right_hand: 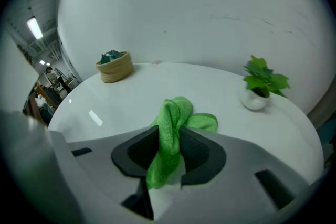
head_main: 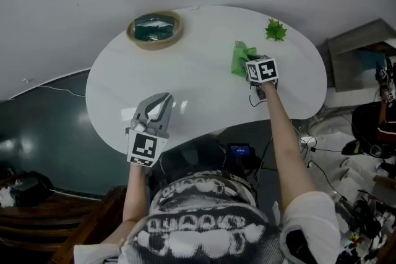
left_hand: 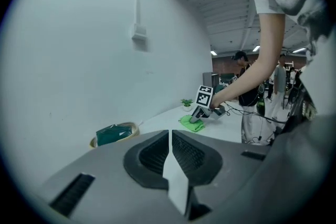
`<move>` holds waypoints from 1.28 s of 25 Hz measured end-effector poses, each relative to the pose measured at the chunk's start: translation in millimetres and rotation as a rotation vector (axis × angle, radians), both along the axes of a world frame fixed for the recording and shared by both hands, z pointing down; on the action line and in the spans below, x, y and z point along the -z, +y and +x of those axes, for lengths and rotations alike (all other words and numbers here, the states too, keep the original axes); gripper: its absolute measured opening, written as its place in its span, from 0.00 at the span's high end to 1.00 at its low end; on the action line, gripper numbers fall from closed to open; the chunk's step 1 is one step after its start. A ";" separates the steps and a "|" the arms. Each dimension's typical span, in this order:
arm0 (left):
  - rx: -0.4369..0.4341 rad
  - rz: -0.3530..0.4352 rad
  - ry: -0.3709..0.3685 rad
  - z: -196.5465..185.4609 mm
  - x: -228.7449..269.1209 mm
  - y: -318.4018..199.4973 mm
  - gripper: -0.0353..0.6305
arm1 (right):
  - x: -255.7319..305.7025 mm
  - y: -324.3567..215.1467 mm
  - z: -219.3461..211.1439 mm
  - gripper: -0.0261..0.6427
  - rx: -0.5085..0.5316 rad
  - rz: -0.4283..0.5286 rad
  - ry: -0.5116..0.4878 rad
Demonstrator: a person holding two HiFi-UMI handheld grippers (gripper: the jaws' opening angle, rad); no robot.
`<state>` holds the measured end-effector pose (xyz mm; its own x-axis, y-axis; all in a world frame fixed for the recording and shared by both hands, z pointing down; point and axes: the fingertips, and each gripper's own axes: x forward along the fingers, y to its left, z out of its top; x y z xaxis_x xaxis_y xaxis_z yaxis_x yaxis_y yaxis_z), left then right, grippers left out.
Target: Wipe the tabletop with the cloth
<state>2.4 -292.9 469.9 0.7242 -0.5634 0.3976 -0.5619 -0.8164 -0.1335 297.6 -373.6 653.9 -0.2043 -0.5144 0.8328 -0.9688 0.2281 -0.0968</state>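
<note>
Grips the green cloth (right_hand: 176, 115) in the right tongs (right_hand: 170, 140), bunched between the jaws and lying on the white counter (head_main: 192, 80) near the potted plant (head_main: 275, 29). Holds the left tongs (left_hand: 171, 138) clenched on nothing over the counter's near edge, well apart from the basket (head_main: 154, 30).

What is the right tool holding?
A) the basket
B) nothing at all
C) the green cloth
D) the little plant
C: in the right gripper view the right tool is shut on the cloth, while the plant and basket stand farther off, untouched.
</note>
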 end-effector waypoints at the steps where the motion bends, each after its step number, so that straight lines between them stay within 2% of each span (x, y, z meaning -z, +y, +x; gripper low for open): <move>1: -0.012 0.004 -0.003 12.1 1.7 0.6 0.92 | 0.6 4.8 22.3 0.78 -0.018 -0.003 0.011; 6: -0.066 0.015 -0.020 60.0 6.3 3.0 0.92 | 1.7 28.7 125.4 0.78 -0.106 -0.012 0.066; 10: -0.094 0.018 -0.038 82.4 8.3 2.3 0.92 | 0.7 42.9 191.4 0.78 -0.171 -0.016 0.094; 15: -0.112 -0.001 -0.052 96.5 6.4 5.8 0.92 | 0.7 53.8 250.6 0.78 -0.259 -0.006 0.099; 19: -0.127 -0.021 -0.067 100.0 0.8 7.6 0.92 | 0.0 56.1 277.6 0.78 -0.331 -0.004 0.102; 22: -0.119 -0.030 -0.066 94.6 -0.3 8.7 0.92 | 2.4 57.6 283.4 0.78 -0.353 -0.002 0.120; 25: -0.104 -0.036 -0.065 79.7 -1.9 12.0 0.92 | 11.5 62.0 268.5 0.78 -0.338 0.014 0.119; 28: -0.078 -0.040 -0.058 57.6 -4.9 14.8 0.92 | 25.3 64.3 231.1 0.78 -0.280 0.047 0.109; 32: -0.033 -0.032 -0.042 19.3 -5.6 20.2 0.92 | 44.4 62.7 151.9 0.78 -0.186 0.100 0.074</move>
<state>21.7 -272.8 475.6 0.7244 -0.5264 0.4451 -0.5294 -0.8384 -0.1300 449.4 -310.9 609.5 -0.0385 -0.6181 0.7851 -0.9987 0.0493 -0.0101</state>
